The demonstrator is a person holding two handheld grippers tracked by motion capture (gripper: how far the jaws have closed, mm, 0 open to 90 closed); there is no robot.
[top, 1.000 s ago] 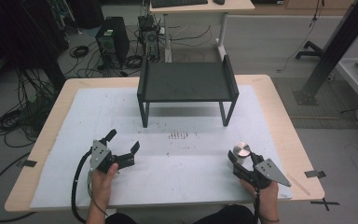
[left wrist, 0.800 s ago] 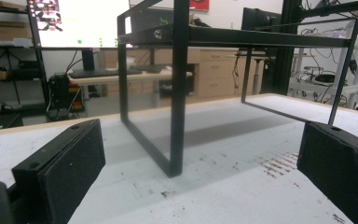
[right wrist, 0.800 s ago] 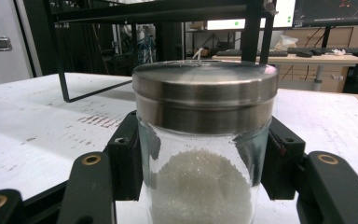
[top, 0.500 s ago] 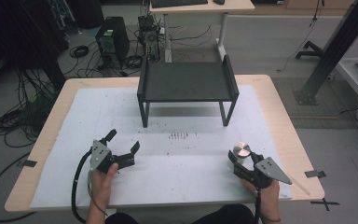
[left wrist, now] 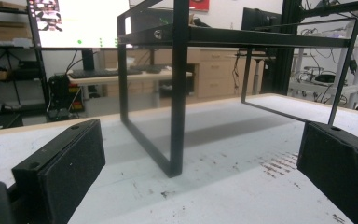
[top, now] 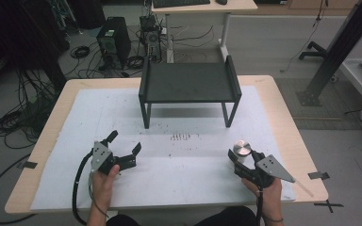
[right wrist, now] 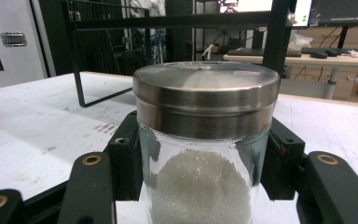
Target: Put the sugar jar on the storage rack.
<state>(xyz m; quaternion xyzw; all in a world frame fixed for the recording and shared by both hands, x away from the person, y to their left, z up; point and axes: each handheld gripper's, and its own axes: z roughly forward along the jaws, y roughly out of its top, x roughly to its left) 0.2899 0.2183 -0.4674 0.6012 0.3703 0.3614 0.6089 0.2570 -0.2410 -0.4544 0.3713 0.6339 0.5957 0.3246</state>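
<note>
A glass jar (top: 241,149) with a steel lid stands on the white mat at the front right. White grains fill the lower part of the jar (right wrist: 205,154). My right gripper (top: 243,156) is shut on it, a black pad pressed against each side, and in its own view the right gripper (right wrist: 203,161) has the jar close up. My left gripper (top: 125,141) rests open at the front left with nothing between its jaws. In its own view the left gripper (left wrist: 200,177) points at the leg of the black rack (left wrist: 177,93).
A black metal rack (top: 188,82) with a raised shelf stands at the back middle of the table (top: 283,117); open space lies under it. The white mat (top: 184,169) has dark specks near its centre. Cables and computers lie on the floor beyond.
</note>
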